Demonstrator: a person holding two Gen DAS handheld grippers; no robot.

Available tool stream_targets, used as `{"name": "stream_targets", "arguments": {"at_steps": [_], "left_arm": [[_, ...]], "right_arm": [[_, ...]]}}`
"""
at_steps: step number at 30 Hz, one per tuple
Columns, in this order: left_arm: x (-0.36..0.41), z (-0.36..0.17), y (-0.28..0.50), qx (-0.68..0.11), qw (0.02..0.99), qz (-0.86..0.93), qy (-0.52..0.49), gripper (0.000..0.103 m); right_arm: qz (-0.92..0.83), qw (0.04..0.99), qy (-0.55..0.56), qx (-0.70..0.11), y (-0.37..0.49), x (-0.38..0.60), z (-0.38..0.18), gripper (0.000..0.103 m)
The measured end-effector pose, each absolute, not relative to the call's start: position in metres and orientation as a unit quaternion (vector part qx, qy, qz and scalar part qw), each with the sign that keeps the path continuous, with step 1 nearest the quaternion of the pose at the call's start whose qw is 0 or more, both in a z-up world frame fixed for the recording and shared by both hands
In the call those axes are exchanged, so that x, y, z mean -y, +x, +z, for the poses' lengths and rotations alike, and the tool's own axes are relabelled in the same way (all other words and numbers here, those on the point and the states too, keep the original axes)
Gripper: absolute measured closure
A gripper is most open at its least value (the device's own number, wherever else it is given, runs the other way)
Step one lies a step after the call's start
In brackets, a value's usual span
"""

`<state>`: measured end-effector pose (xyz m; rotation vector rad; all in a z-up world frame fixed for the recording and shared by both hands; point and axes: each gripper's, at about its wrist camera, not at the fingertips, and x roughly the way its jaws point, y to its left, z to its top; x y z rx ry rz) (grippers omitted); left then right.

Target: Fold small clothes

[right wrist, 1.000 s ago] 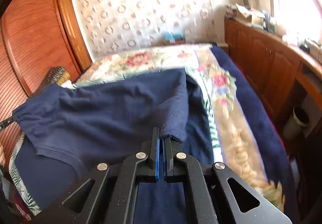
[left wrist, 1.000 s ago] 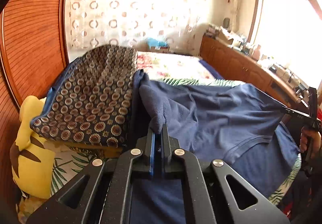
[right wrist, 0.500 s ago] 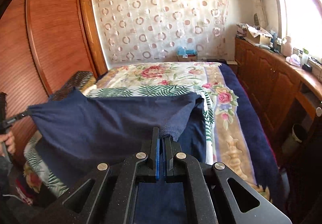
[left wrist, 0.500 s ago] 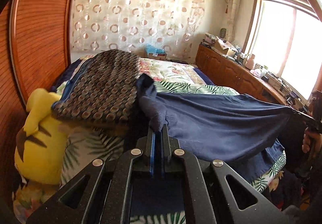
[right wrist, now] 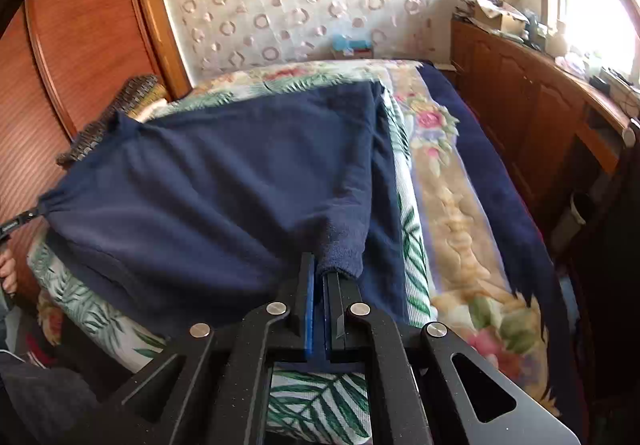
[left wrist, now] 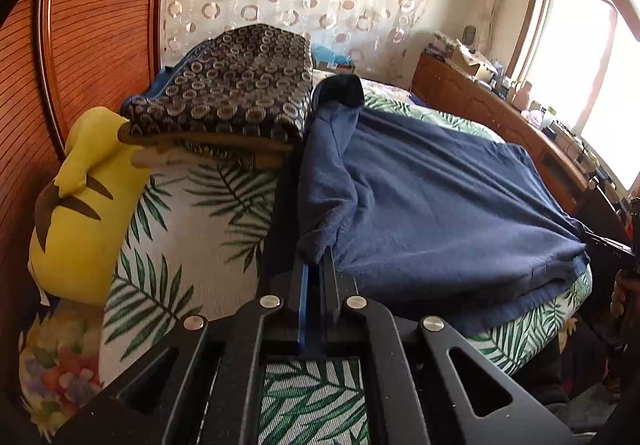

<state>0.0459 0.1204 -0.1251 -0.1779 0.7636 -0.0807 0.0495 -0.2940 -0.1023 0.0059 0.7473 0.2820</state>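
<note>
Between our tools: we keep a navy garment (left wrist: pixel 436 205) stretched over the near end of the bed (left wrist: pixel 192 245).
Left tool (left wrist: pixel 317 257): we see it clenched on a bunched corner of the fabric at the garment's left edge.
Right tool (right wrist: pixel 320 265): we see it clenched on a ribbed cuff or hem at the right edge.
Garment: we see soft, fleecy knit, part lifted and taut between the two grips, the rest lying on the leaf-print cover.
Handling: we judge it light and limp; it sags wherever we leave it unsupported and will drape rather than hold a crease.
Where to hold: we think corners and thick seams like these grip best.
Around it: we see a patterned cushion (left wrist: pixel 232 85) and yellow plush toy (left wrist: pixel 84 205) far left.
</note>
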Motion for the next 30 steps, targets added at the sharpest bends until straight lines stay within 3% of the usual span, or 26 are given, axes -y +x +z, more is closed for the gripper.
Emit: {"name": "stream_targets", "arguments": {"at_steps": [5, 7, 11, 13, 16, 30], "left_arm": [[-0.117, -0.130, 0.043, -0.380, 0.922, -0.025, -0.077, 0.098], [-0.115, -0.130, 0.043, -0.380, 0.922, -0.020, -0.071, 0.098], [-0.113, -0.128, 0.040, -0.378, 0.923, -0.018, -0.063, 0.098], [-0.113, -0.127, 0.040, -0.378, 0.924, -0.017, -0.057, 0.098], [-0.112, -0.125, 0.039, -0.375, 0.925, -0.016, -0.054, 0.098], [-0.112, -0.128, 0.040, -0.383, 0.922, -0.015, -0.055, 0.098]], "right_arm": [[0.133, 0.922, -0.007, -0.363, 0.049, 0.290, -0.099, 0.101], [0.126, 0.925, -0.011, -0.358, 0.048, 0.289, -0.093, 0.087], [0.121, 0.929, -0.022, -0.348, 0.031, 0.286, -0.081, 0.081], [0.111, 0.935, -0.031, -0.336, 0.025, 0.286, -0.074, 0.069], [0.114, 0.938, -0.036, -0.325, 0.023, 0.277, -0.068, 0.064], [0.147, 0.914, -0.057, -0.373, 0.082, 0.186, -0.117, 0.063]]}}
